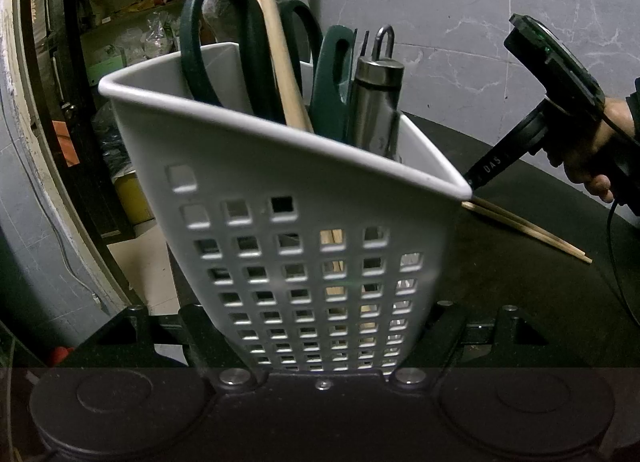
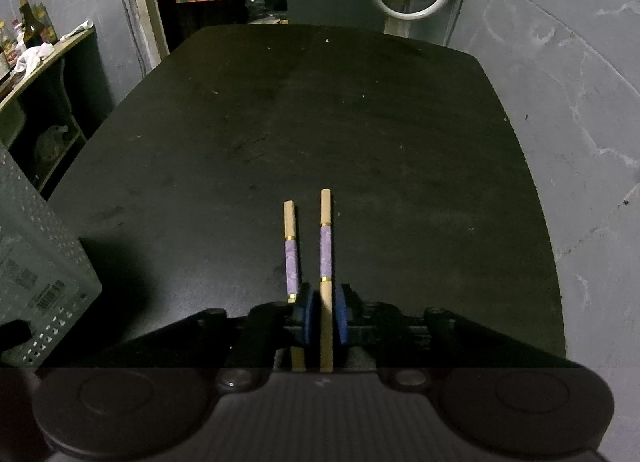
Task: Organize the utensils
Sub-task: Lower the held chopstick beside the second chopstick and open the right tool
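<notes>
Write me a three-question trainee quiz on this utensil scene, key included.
1. True or false: the white caddy is empty.
2. The scissors in it have handles that are: A red, B dark green, C yellow.
3. Fill in: ___ chopsticks lie on the black table at the right gripper.
Key: 1 false; 2 B; 3 two.

Dim room: grey marbled wall [image 2: 560, 74], black table [image 2: 320, 122], cluttered shelves [image 1: 120, 22], side counter [image 2: 44, 54] with bottles [image 2: 28, 22].
</notes>
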A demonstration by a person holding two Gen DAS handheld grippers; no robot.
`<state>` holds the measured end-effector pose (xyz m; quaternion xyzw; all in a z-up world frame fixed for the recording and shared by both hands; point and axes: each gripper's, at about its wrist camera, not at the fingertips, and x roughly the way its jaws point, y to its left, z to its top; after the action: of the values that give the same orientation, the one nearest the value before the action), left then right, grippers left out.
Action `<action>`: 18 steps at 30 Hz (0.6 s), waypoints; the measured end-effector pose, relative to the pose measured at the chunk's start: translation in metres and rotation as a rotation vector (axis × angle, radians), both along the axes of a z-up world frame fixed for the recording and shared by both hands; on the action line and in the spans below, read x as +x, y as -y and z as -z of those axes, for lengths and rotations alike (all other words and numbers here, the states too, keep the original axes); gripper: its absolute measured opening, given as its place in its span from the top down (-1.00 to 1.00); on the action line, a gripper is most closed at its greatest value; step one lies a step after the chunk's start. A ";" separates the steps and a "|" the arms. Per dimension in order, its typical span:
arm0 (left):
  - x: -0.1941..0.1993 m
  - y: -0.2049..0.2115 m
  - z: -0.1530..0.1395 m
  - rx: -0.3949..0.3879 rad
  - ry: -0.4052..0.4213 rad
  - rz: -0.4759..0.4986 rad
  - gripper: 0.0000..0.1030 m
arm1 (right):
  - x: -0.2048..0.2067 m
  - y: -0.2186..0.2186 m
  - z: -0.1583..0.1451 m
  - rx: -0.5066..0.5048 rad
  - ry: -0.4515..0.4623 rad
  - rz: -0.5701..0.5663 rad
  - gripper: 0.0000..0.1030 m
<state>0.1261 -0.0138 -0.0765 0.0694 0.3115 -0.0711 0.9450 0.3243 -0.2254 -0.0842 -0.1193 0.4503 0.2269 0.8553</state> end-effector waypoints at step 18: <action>0.001 -0.001 0.000 -0.002 0.002 0.002 -0.50 | -0.011 0.017 -0.005 0.077 0.008 0.057 -0.26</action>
<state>0.1271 -0.0132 -0.0762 0.0687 0.3104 -0.0722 0.9454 0.3132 -0.2426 -0.0796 -0.0747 0.4409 0.2192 0.8672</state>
